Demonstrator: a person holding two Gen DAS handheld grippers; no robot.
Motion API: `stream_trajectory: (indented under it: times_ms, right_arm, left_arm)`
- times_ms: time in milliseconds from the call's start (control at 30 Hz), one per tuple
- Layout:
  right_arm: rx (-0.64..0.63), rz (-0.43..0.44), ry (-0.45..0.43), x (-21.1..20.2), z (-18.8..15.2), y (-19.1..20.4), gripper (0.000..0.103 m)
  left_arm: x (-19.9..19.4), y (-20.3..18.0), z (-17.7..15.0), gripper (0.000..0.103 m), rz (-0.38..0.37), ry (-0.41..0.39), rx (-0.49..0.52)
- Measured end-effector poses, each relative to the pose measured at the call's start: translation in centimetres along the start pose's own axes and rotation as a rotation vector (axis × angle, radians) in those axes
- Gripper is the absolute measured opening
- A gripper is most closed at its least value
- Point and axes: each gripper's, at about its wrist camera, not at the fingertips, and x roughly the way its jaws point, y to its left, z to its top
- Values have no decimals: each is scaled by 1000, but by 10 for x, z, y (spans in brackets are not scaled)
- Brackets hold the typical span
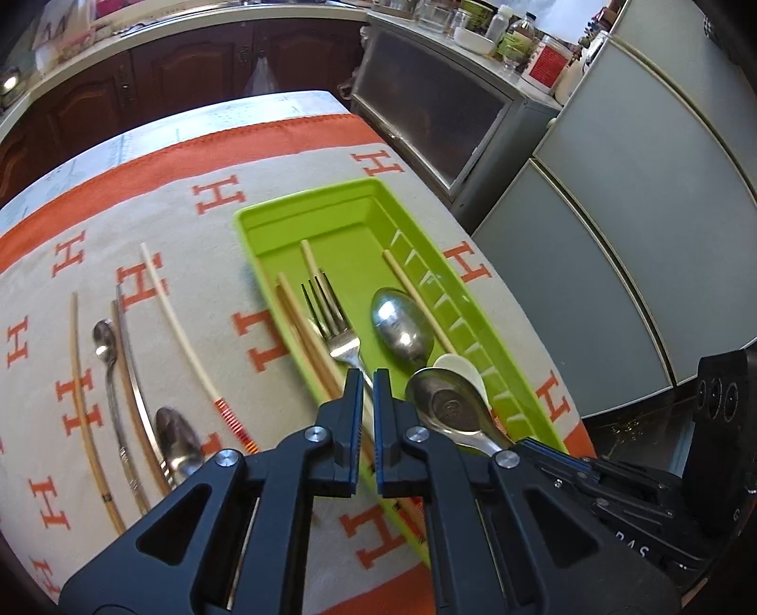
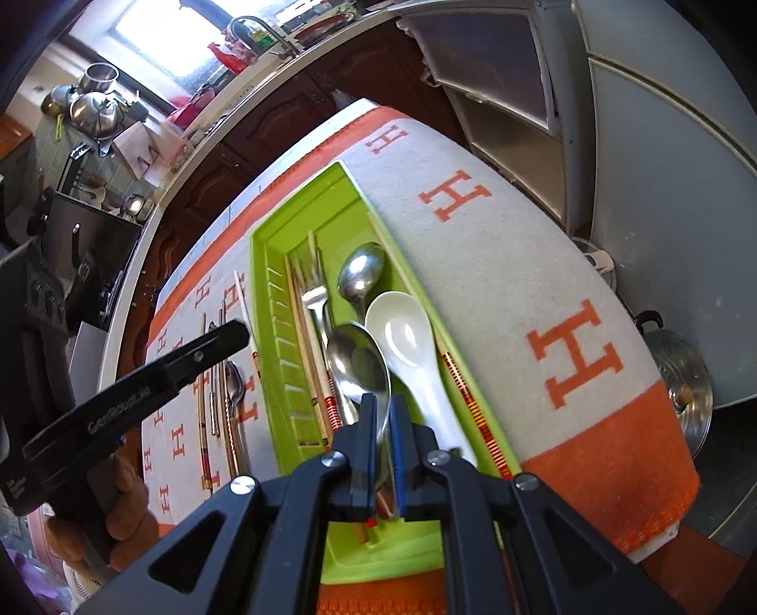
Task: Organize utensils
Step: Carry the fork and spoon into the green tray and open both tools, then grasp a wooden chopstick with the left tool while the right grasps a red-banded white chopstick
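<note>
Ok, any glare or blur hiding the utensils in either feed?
Left wrist view: the green tray smears at its near rim, and a highlight sits on the metal spoon. Right wrist view: the window is blown out, and the white spoon stays readable.

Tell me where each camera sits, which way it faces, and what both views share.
Left wrist: on the left gripper, above the table's near end, facing along the green tray; own fingers show, nearly closed, gripping nothing visible.
Right wrist: on the right gripper, above the tray's near end; fingers closed on the metal spoon; left gripper and hand show.
Shared: tray, fork, white spoon.
</note>
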Motion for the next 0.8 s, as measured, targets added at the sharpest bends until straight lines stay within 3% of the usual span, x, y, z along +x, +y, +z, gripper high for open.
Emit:
stream_trajectory:
  times_ms: [400, 800]
  right_arm:
    - [-73, -40, -25, -15, -15, 23, 7]
    - [-217, -30, -10, -5, -28, 74, 9]
  left_arm:
    - [-58, 30, -46, 1, 28, -54, -49]
    - [-110, 97, -91, 1, 66, -109, -192]
